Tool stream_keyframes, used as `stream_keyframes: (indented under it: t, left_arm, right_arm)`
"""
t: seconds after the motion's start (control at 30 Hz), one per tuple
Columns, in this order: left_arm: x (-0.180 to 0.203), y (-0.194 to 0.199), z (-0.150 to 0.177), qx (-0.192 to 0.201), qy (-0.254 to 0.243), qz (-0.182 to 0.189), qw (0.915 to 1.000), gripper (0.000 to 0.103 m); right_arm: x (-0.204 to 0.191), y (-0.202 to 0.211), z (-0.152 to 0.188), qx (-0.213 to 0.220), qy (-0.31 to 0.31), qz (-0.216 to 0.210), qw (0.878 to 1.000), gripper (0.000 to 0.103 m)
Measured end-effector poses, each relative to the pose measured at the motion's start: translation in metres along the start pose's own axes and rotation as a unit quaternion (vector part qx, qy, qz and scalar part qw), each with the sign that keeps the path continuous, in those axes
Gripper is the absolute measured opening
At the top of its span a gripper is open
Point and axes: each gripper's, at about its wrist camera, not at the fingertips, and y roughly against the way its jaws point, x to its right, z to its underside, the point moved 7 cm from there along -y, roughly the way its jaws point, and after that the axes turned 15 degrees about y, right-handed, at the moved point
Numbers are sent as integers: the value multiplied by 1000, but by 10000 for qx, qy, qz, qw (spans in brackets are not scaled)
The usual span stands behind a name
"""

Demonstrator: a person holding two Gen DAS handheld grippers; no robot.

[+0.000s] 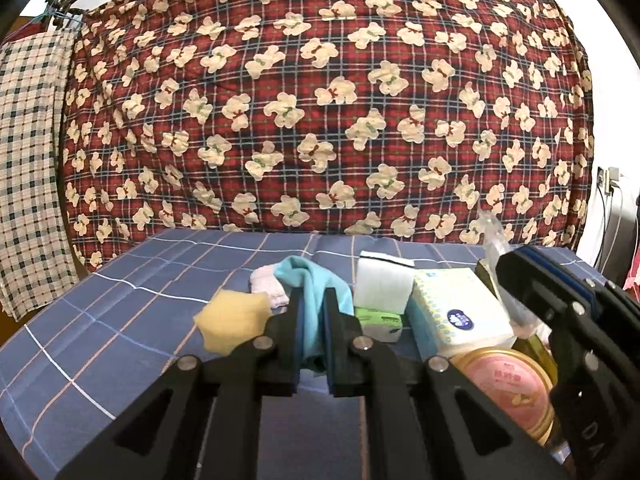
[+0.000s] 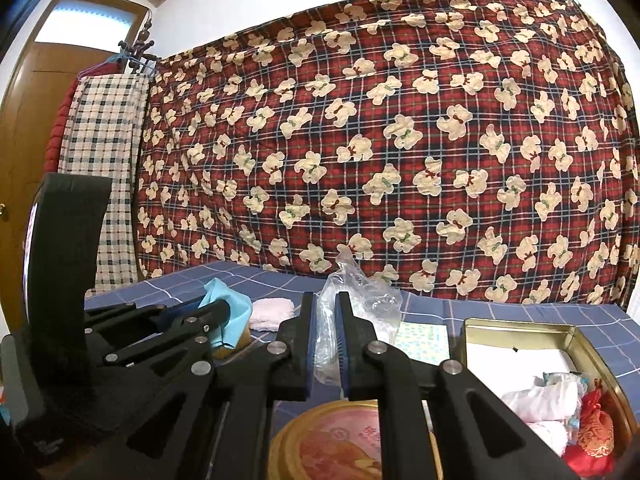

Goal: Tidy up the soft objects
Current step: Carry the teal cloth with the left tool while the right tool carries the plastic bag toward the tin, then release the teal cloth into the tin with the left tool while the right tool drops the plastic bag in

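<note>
My left gripper [image 1: 314,294] is shut on a light blue cloth [image 1: 310,280], which hangs between its pads above the blue checked bedsheet [image 1: 120,320]. My right gripper [image 2: 326,298] is shut on a crumpled clear plastic bag [image 2: 360,292] that stands up out of the jaws. In the left wrist view the right gripper [image 1: 502,268] comes in from the right. In the right wrist view the left gripper [image 2: 224,307] sits at the left with the blue cloth [image 2: 224,292]. A yellow sponge [image 1: 232,324] and a pink towel [image 1: 266,286] lie just left of the cloth.
A white foam block [image 1: 384,284], a green pack [image 1: 380,318] and a tissue pack [image 1: 452,320] lie right of the cloth. A round pink tin lid [image 2: 352,440] lies below my right gripper. An open gold tin [image 2: 520,326] at the right holds white cloth and a red pouch [image 2: 596,424]. A bear-print quilt [image 1: 320,100] hangs behind.
</note>
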Motion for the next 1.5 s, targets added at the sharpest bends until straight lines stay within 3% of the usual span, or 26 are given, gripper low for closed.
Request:
stream_keyframes:
  t: [0.4,0.77,1.1,1.23,1.5]
  left_arm:
    - [18,-6,5,-184,-69,189,9996,6]
    - [70,3,0,-434,-298,763,9957,6]
    - [127,3,7,-940,-507,1335,9853,6]
    - [152,-3,10,-1347,-463,1626,9764,6]
    - [195,-10,15,-1613,-752,1811,9672,6]
  right_arm:
    - [13,6,3,9,-8,117,9999,11]
    - [53,21,15,-108,-192,443,9988,11]
    - [114,37,26,-269,-647,772,9945,11]
    - [144,39,34,-432,-999,774,9910,11]
    - [187,40,51,-849,-1401,865,9827,11]
